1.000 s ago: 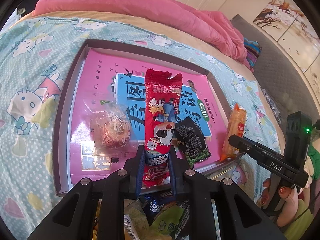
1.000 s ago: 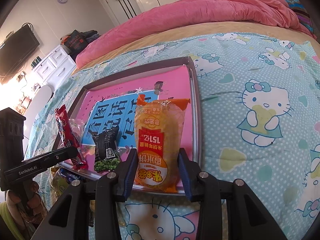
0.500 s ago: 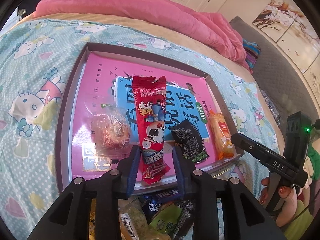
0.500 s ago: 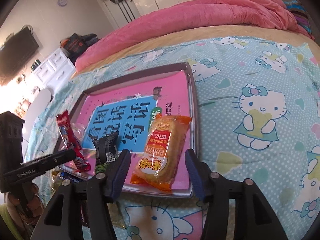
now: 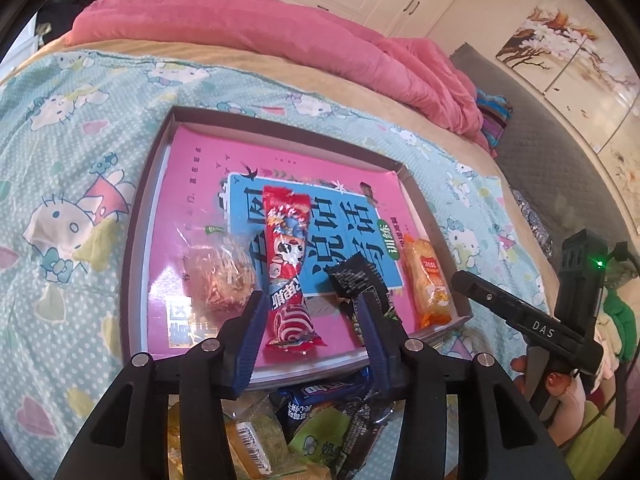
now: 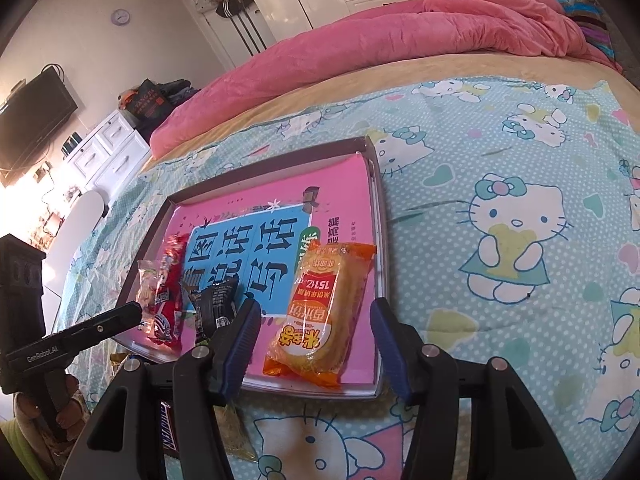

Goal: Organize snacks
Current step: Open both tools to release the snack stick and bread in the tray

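Observation:
A shallow grey tray (image 5: 138,216) lined with a pink and blue sheet lies on the bed. In it lie a clear bag of brown snack (image 5: 220,276), a long red packet (image 5: 288,264), a black packet (image 5: 356,284) and an orange packet (image 5: 428,280). My left gripper (image 5: 312,320) is open, its jaws either side of the red packet's near end. My right gripper (image 6: 316,332) is open around the near end of the orange packet (image 6: 324,312), which lies flat in the tray (image 6: 380,240). The red packet (image 6: 168,292) and black packet (image 6: 216,304) show to its left.
A pile of loose snack packets (image 5: 316,428) lies on the bed in front of the tray; a chocolate bar (image 6: 170,428) shows under my right gripper. A pink quilt (image 5: 256,44) lies along the far side. The Hello Kitty sheet (image 6: 516,216) spreads right of the tray.
Both grippers have opened and let go: the red packet and the orange packet now lie flat in the tray. Both grippers have drawn back a little.

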Motion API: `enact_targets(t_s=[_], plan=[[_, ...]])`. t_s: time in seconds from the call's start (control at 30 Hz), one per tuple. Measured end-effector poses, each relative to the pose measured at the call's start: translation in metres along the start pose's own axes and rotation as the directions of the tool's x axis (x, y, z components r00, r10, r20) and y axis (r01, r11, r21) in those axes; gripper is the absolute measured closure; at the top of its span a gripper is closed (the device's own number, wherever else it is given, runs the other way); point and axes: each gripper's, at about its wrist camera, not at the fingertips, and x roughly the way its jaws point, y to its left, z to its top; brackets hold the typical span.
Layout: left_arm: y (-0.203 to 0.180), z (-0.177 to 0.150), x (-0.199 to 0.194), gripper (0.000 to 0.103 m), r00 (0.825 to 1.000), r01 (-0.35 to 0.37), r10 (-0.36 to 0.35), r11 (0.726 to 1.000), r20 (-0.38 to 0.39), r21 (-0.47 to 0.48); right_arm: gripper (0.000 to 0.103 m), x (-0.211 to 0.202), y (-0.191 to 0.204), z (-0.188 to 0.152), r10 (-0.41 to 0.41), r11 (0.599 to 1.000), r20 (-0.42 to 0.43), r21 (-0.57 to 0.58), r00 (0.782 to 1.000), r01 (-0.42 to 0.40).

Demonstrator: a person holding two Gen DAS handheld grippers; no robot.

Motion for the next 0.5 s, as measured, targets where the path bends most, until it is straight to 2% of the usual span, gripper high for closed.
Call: enact_targets(t_s=[0.13,0.5], plan=[[0.001,-0.001,-0.009,0.047,1.000,-0.002,0.002,1.000,0.016,-0.010,0.041,-0.003,0.002,0.001,-0.001,1.000,0.014,-0.003,1.000,0.001],[0.009,-0.001,-0.028,0.037,0.997,-0.048,0.051,0.998,0.062,-0.038,0.041,-0.012,0.009,0.002,0.013,1.000,0.042,-0.026,0.999,-0.012]])
